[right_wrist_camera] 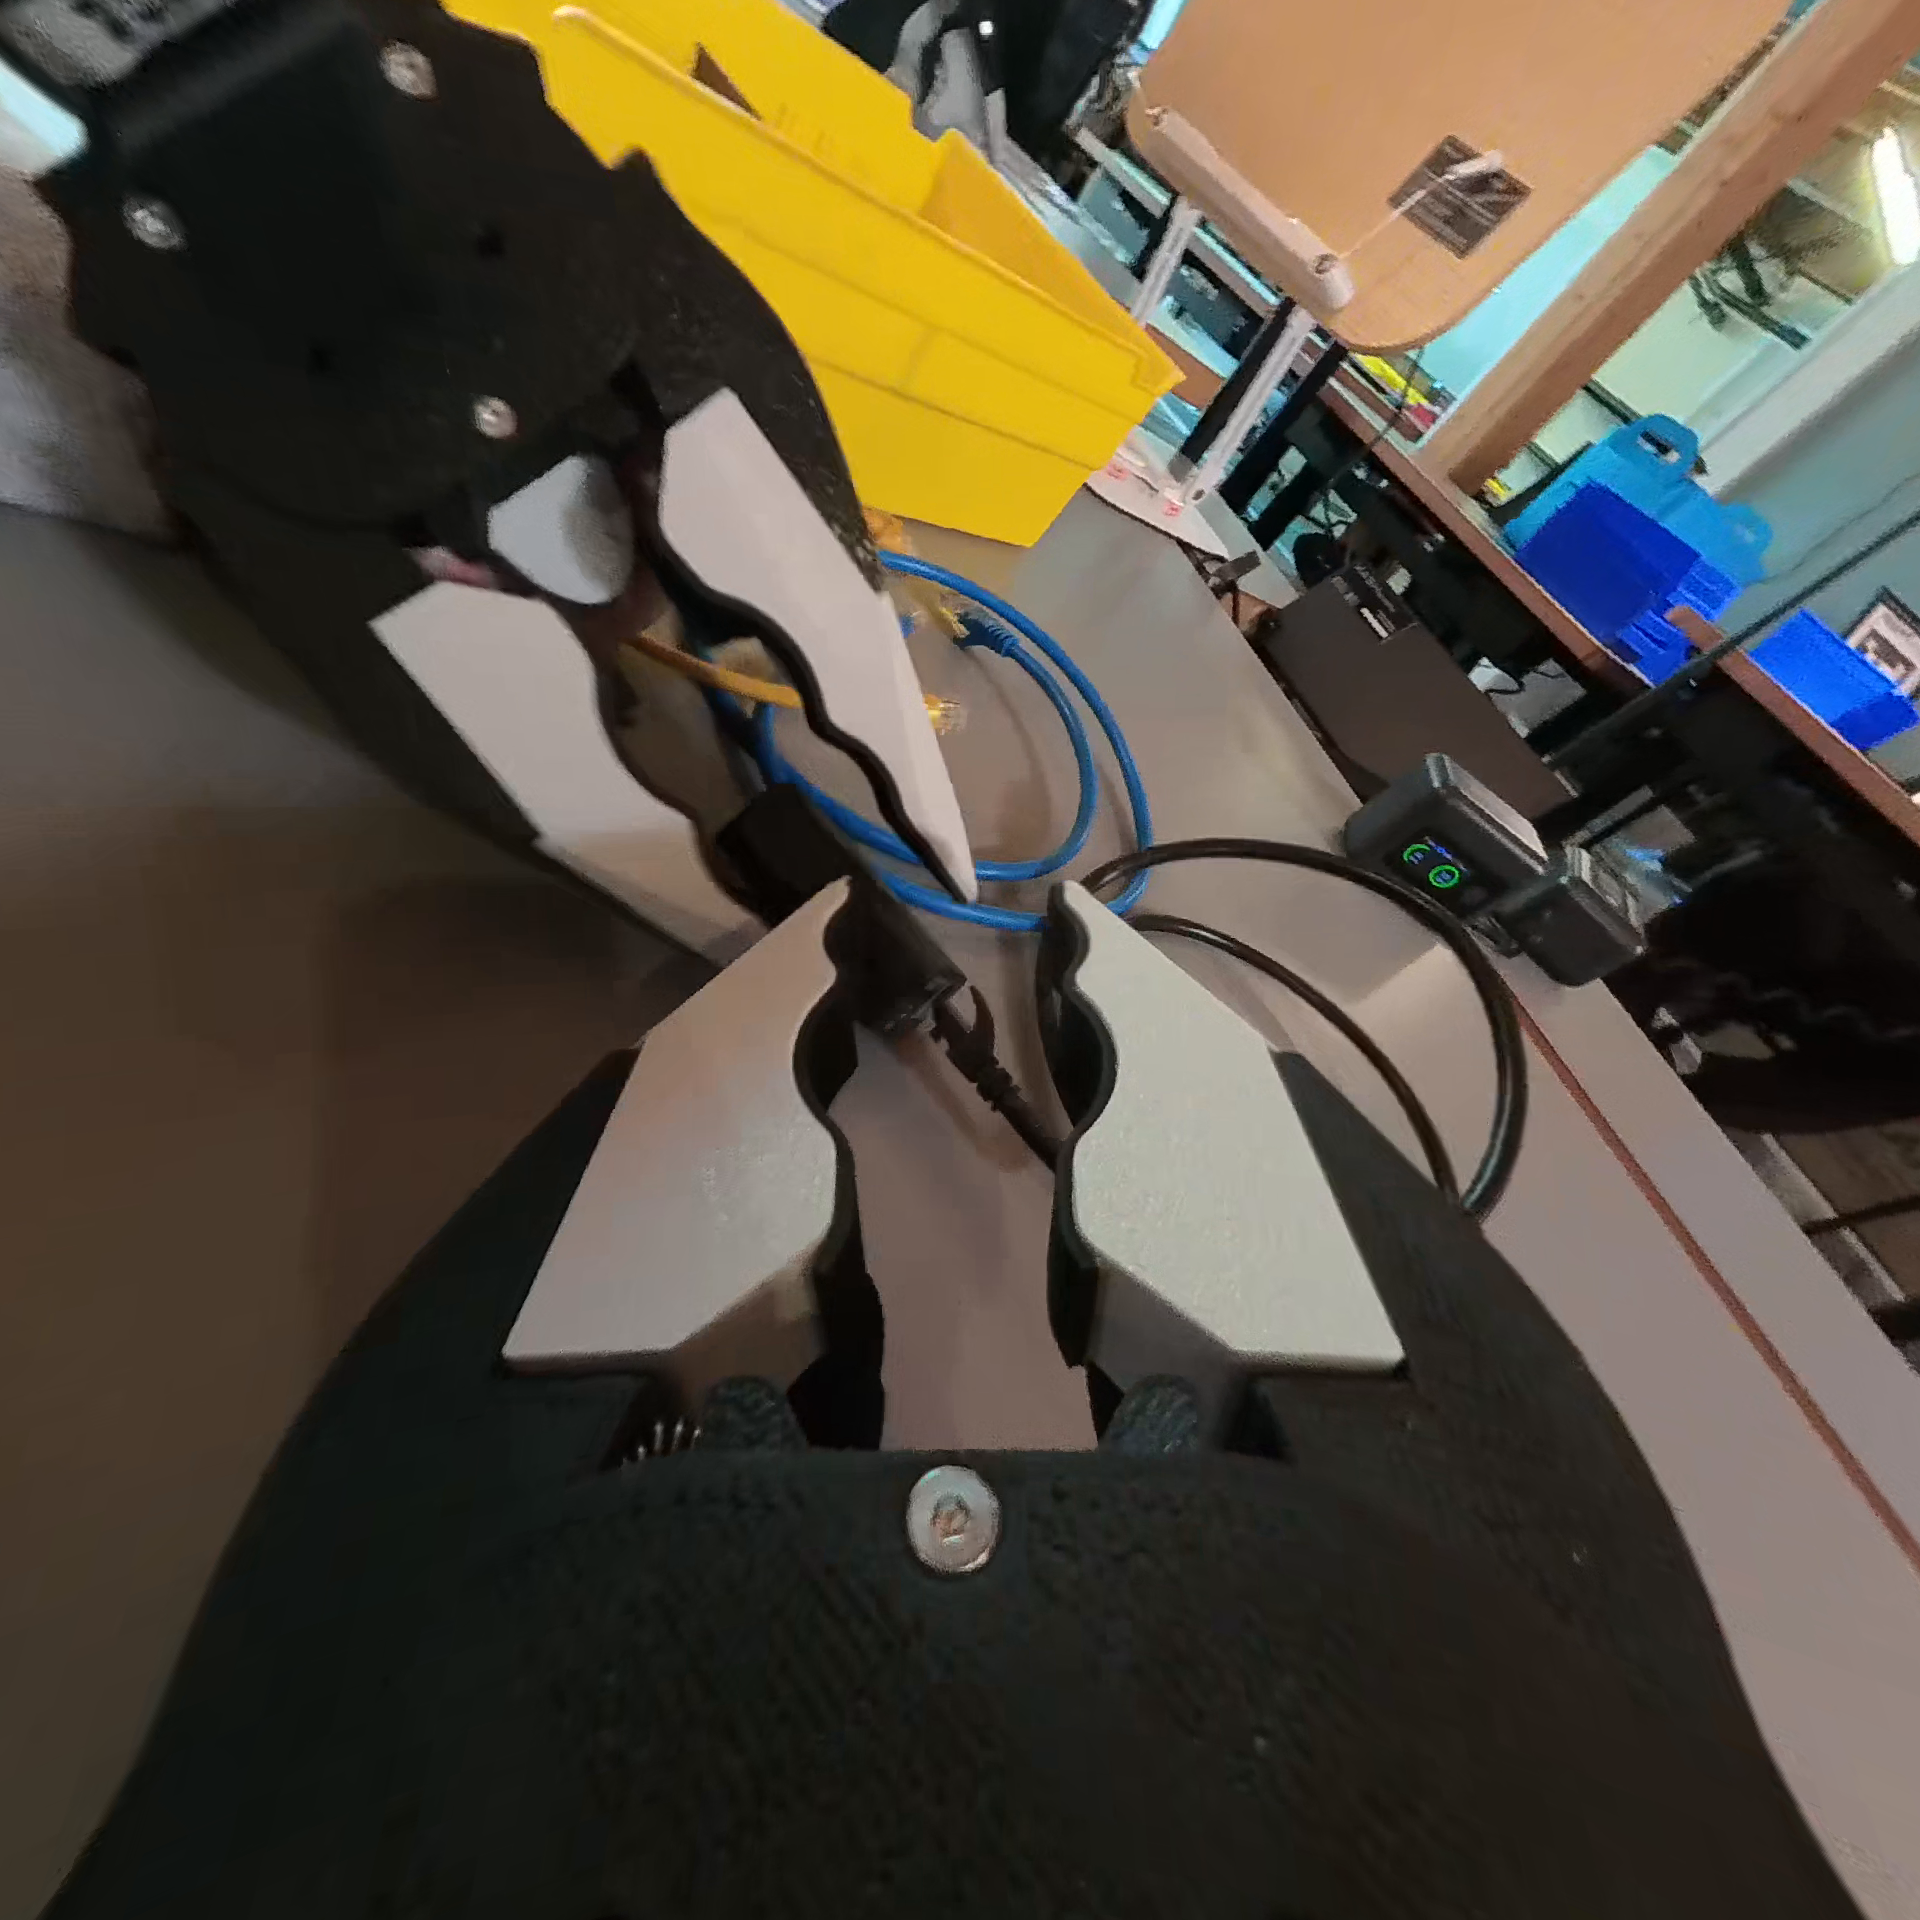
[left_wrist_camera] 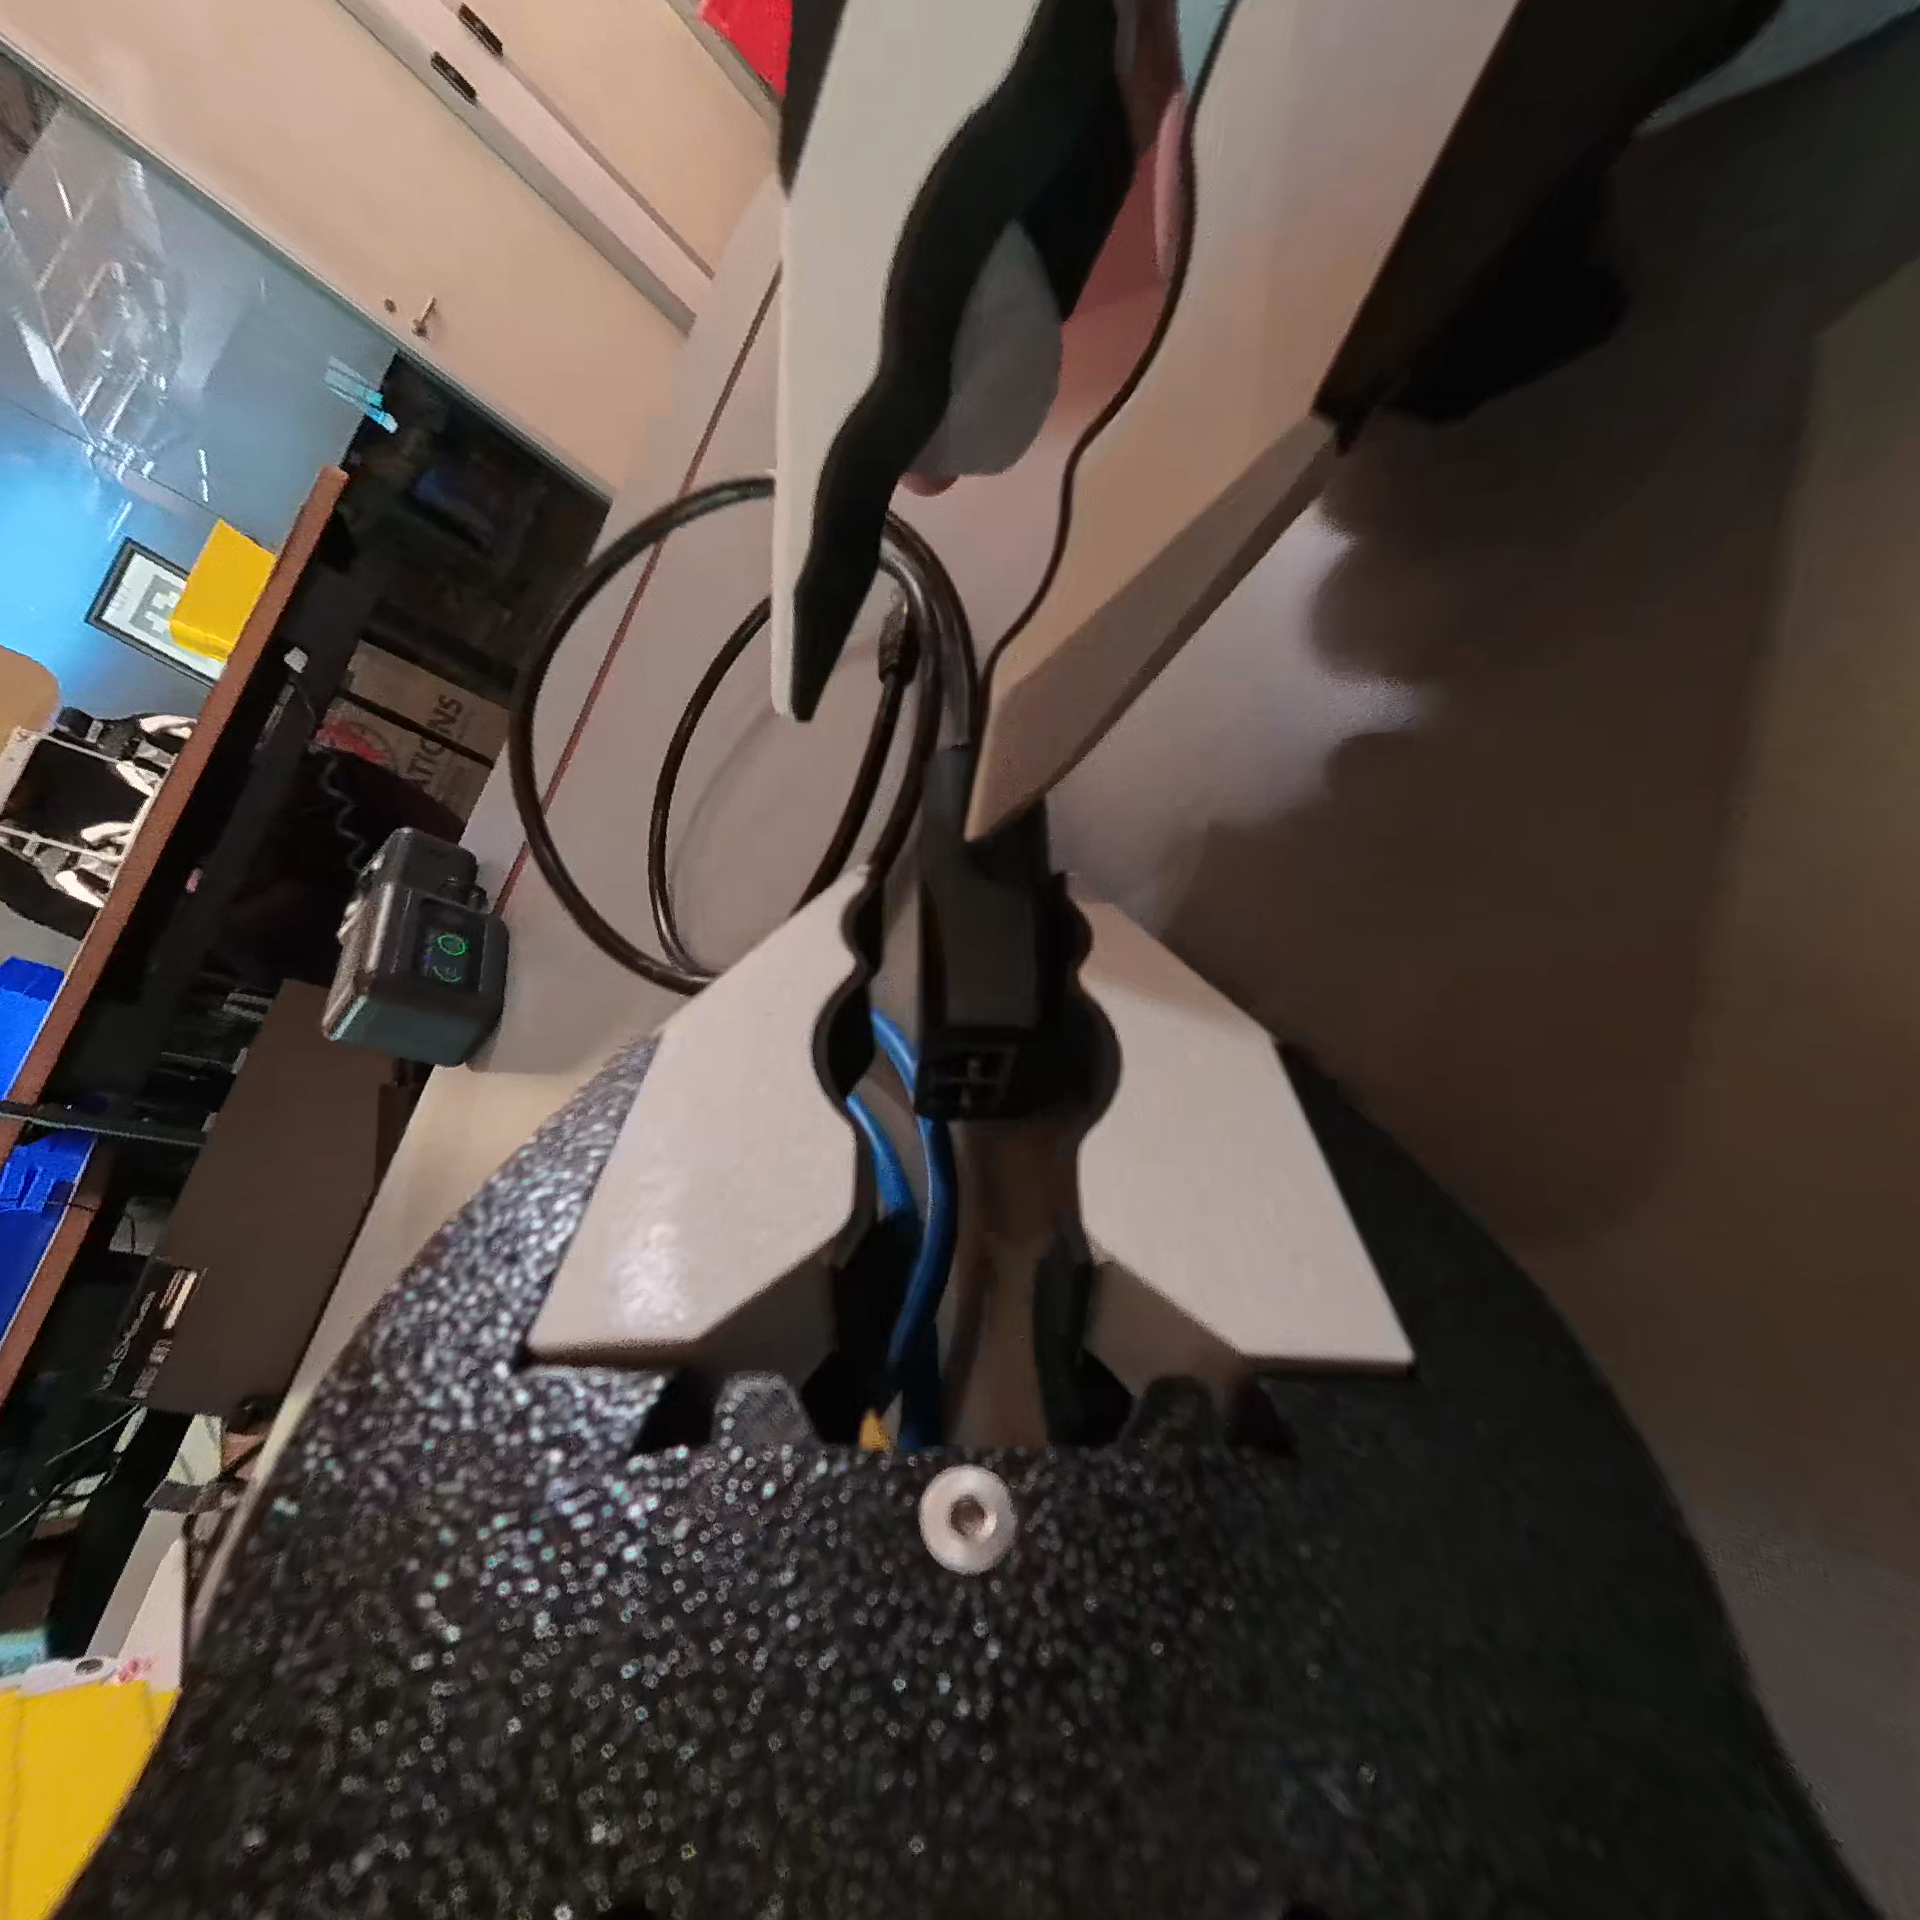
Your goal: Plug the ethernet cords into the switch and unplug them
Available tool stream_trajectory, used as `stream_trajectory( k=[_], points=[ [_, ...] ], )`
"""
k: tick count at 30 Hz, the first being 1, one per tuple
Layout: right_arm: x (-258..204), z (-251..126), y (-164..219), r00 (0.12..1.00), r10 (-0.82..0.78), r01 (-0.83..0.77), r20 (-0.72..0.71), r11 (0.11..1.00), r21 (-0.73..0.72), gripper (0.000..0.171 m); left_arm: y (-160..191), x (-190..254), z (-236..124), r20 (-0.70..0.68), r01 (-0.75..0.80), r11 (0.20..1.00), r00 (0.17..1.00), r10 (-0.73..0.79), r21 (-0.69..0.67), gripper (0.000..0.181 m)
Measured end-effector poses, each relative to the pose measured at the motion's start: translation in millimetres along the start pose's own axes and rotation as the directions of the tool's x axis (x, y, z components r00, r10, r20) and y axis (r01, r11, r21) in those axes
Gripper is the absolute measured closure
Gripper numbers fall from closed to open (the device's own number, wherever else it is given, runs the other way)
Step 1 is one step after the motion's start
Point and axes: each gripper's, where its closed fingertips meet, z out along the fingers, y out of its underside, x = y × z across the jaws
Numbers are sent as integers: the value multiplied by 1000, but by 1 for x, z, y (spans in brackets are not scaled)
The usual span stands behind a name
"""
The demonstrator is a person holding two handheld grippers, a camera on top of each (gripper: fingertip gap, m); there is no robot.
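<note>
Switch, a small black plastic box (left_wrist_camera: 982, 1013), is clamped between the left gripper (left_wrist_camera: 966, 935) fingers, its long axis running along them, port face toward the camera. Right gripper (right_wrist_camera: 951, 904), jaws apart, points at the box's cabled end, left fingertip touching it. Black round cable (right_wrist_camera: 1351, 1039) and blue ethernet cord (right_wrist_camera: 1081, 769) coil on the grey tabletop (right_wrist_camera: 1299, 727); yellow plastic bin (right_wrist_camera: 935, 312) stands beyond.

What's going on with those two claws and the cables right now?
Left gripper shut on small black switch. Right gripper open, closing in on its black cord. Blue ethernet cord coiled loose on table, unplugged. Nothing blocking.
</note>
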Motion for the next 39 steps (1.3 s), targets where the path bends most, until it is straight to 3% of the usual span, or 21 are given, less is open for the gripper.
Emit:
stream_trajectory(
  k=[3, 9, 11, 14, 16, 18, 22, 27, 31, 37, 39],
  points=[
    [10, -4, 2, 995, 37, -37, -90, 999, 0, 139, -13, 6, -13, -15, 7, 997, 1000, -6, 79, 137],
    [39, -30, -1, 908, -16, -2, -420, 999, -41, 138, -18, -10, -44, 110, 101, 984, 987, -118, 149, 121],
    [31, -26, 4, 906, -23, -27, -422, 993, -114, 133, -17, -25, -57, 144, 229, 950, 954, -262, 212, 123],
    [10, -10, 4, 928, 106, -171, -356, 973, -155, 102, -11, -56, -79, 194, 381, 860, 866, -460, 338, 134],
    [-5, 2, 1, 919, 266, -319, -292, 935, -153, 84, -4, -70, -86, 224, 419, 827, 825, -519, 376, 136],
    [-13, 12, 7, 912, 300, -365, -281, 905, -218, 79, 1, -75, -89, 247, 435, 817, 803, -542, 379, 138],
    [-19, 18, 25, 934, 220, -317, -283, 875, -366, 82, 0, -73, -86, 259, 406, 841, 822, -507, 358, 141],
    [-23, 1, 43, 893, 349, -444, -285, 788, -427, 88, -2, -68, -82, 275, 358, 875, 850, -450, 327, 142],
    [-16, -18, 54, 867, 362, -489, -343, 753, -440, 91, -1, -67, -81, 272, 355, 878, 853, -445, 322, 144],
    [-22, -12, 55, 834, 482, -552, -269, 728, -408, 97, 0, -65, -79, 261, 357, 882, 859, -439, 309, 144],
    [-25, -8, 54, 833, 509, -551, -217, 727, -410, 113, -2, -63, -78, 248, 353, 882, 866, -435, 312, 144]
  ],
)
